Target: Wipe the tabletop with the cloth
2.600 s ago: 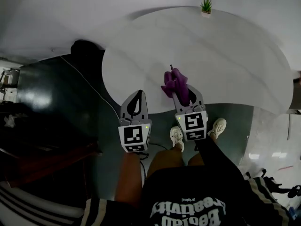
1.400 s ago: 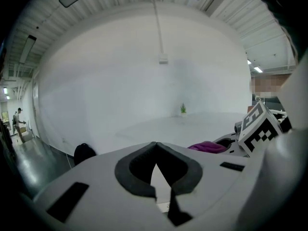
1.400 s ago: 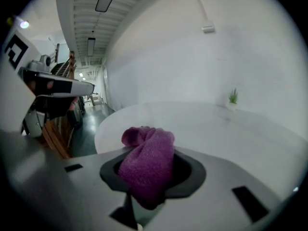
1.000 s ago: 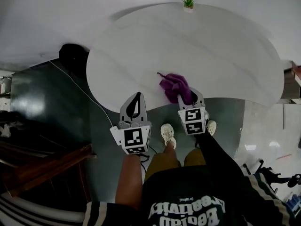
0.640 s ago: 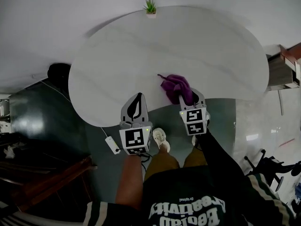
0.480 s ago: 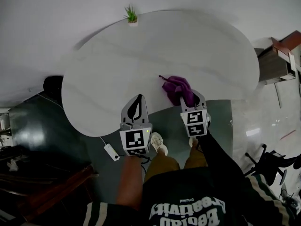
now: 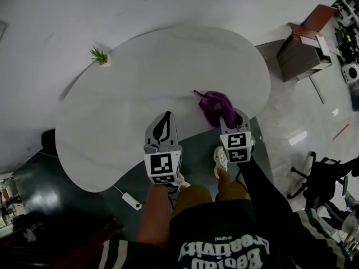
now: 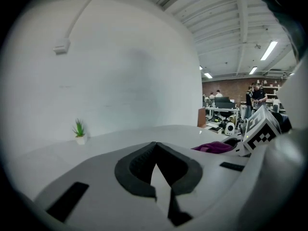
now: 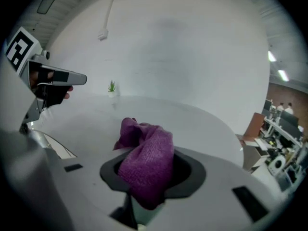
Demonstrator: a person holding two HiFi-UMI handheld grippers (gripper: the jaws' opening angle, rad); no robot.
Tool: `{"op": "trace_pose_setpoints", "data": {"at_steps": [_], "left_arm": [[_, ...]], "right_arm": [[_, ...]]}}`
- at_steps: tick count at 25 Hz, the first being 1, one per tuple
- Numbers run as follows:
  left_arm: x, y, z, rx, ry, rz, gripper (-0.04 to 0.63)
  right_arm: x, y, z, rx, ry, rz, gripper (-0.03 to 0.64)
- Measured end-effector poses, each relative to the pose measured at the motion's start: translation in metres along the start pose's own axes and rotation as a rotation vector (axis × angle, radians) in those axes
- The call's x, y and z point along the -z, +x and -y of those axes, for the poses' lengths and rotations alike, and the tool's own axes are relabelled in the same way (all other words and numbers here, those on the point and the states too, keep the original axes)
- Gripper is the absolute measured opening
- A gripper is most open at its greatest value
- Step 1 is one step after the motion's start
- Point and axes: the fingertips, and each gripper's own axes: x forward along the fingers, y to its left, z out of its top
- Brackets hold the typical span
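Observation:
A purple cloth [image 7: 215, 105] is bunched on the white oval tabletop [image 7: 140, 94] close to its near edge. My right gripper [image 7: 229, 118] is shut on the cloth, and in the right gripper view the cloth [image 9: 144, 160] bulges up out of the jaws of the right gripper [image 9: 147, 186]. My left gripper [image 7: 164, 115] hovers at the table's near edge, left of the cloth, shut with nothing in it. In the left gripper view the tips of the left gripper [image 8: 156, 150] meet over the tabletop [image 8: 120, 138], and the cloth [image 8: 214, 147] shows to the right.
A small potted plant [image 7: 100, 55] stands at the table's far left rim. A brown cabinet [image 7: 305, 41] sits beyond the table's right end and a black office chair [image 7: 322, 178] is on the floor at right. A white power strip [image 7: 130, 200] lies on the floor below the table edge.
The person has stepped round the table's edge, so the table and plant have swung left in view. The right gripper keeps hold of the cloth on the tabletop; the left stays shut.

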Motion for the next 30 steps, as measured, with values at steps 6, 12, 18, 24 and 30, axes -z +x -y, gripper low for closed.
{"op": "trace_pose_setpoints", "data": {"at_steps": [6,12,18,24,30], "left_arm": [[-0.018,0.041,0.069,0.061,0.0,0.01,0.0],[-0.031,0.069,0.122,0.125,0.014,0.018,0.0],[-0.035,0.082,0.159,0.167,0.034,0.015,0.0],[-0.035,0.077,0.162,0.163,0.026,0.019,0.0],[-0.039,0.044,0.127,0.117,0.016,0.055,0.0]], "right_arm": [[0.021,-0.022,0.081,0.078,0.044,-0.011,0.137],[0.038,-0.039,0.146,0.155,0.085,-0.02,0.137],[0.054,-0.055,0.187,0.211,0.11,-0.022,0.135],[0.052,-0.067,0.19,0.209,0.121,0.004,0.135],[0.004,-0.078,0.146,0.139,0.096,0.129,0.133]]}}
